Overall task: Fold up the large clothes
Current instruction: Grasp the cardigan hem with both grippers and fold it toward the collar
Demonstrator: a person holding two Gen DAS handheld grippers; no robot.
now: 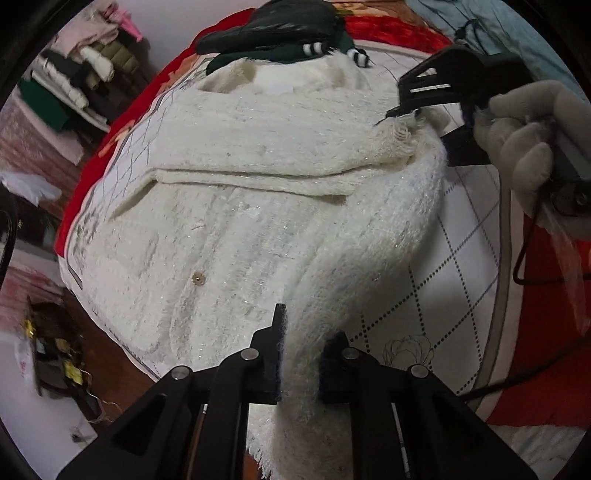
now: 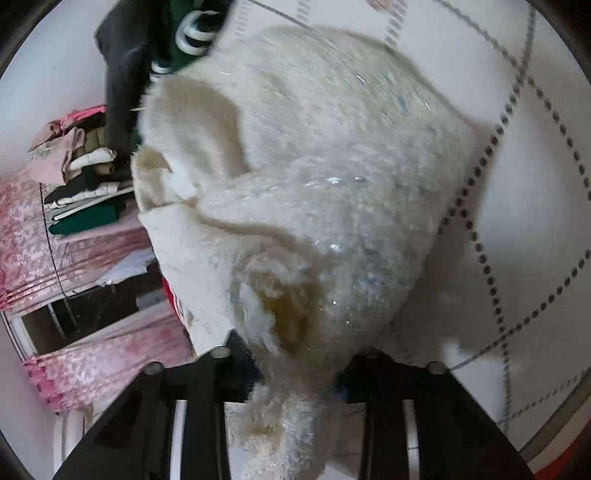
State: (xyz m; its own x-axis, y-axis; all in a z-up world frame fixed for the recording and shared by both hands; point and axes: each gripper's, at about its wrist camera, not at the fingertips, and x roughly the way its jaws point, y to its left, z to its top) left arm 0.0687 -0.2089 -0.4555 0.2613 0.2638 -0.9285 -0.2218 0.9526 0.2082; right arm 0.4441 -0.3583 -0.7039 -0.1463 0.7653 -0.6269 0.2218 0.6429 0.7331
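Observation:
A fluffy white knit cardigan [image 1: 236, 229] lies spread on the white patterned mat [image 1: 461, 266], one sleeve folded across its chest. My left gripper [image 1: 301, 354] is shut on the cardigan's right hem edge, near the bottom of the left wrist view. My right gripper [image 1: 402, 110], held by a gloved hand [image 1: 524, 147], is shut on the frayed cuff of the other sleeve at the upper right. In the right wrist view the gripper [image 2: 295, 373] pinches that white sleeve [image 2: 295, 221], which fills the middle of the view.
Dark green and black clothes [image 1: 280, 33] lie beyond the cardigan's collar. A red blanket [image 1: 535, 369] surrounds the mat. Stacked folded clothes [image 1: 70, 77] sit at the left, beside a pink curtain [image 2: 74, 258]. A black hanger [image 1: 532, 258] lies at the right.

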